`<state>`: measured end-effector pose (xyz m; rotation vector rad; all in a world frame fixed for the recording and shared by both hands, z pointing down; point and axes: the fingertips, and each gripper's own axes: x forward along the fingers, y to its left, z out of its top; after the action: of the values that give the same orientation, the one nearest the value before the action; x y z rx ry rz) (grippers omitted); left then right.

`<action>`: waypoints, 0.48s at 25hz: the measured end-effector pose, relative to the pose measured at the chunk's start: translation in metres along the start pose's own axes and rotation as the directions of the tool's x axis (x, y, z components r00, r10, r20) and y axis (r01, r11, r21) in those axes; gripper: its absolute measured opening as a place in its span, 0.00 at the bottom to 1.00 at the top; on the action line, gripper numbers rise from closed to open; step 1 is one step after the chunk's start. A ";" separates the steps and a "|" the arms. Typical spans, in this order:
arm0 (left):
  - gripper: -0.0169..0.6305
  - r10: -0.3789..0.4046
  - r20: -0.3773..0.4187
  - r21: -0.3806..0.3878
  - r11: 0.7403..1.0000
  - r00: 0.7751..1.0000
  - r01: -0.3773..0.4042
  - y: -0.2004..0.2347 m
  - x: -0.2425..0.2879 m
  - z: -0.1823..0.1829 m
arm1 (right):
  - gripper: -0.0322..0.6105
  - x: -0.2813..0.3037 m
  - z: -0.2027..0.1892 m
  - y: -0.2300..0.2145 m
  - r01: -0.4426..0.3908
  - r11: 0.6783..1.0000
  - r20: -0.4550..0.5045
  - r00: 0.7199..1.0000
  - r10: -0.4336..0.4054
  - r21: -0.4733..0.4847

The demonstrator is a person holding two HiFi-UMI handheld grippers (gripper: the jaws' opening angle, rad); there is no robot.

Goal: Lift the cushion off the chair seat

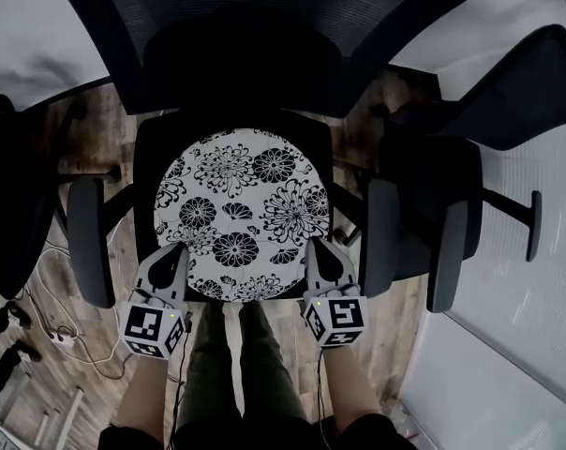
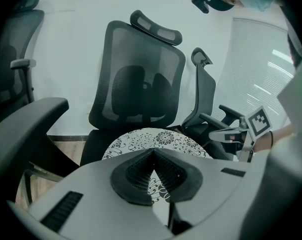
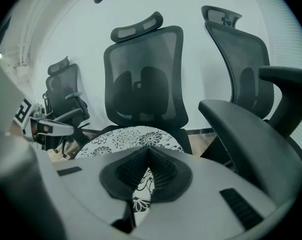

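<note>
Left tongs (image 1: 175,251), right tongs (image 1: 319,247), floral cushion (image 1: 241,209), wooden floor (image 1: 395,324)

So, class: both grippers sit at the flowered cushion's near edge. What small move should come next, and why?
Probably open both jaws. The left gripper and right gripper are shut, empty, at the near rim of the cushion, so neither can grip it yet.
</note>
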<state>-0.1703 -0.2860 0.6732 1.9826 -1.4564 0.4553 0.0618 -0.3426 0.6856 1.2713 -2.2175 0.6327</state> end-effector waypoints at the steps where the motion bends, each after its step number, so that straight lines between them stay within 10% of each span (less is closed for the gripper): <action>1: 0.04 -0.001 -0.002 0.000 1.000 1.000 0.001 0.000 0.000 -0.001 | 0.08 0.001 -0.002 0.000 0.001 1.000 -0.002 1.000 -0.001 0.001; 12: 0.04 -0.004 -0.033 -0.001 1.000 0.999 0.004 0.005 0.011 -0.017 | 0.08 0.011 -0.027 -0.007 0.017 1.000 -0.050 0.999 -0.017 -0.005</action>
<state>-0.1700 -0.2839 0.6937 1.9677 -1.4318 0.4831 0.0686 -0.3367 0.7139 1.2569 -2.1645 0.6453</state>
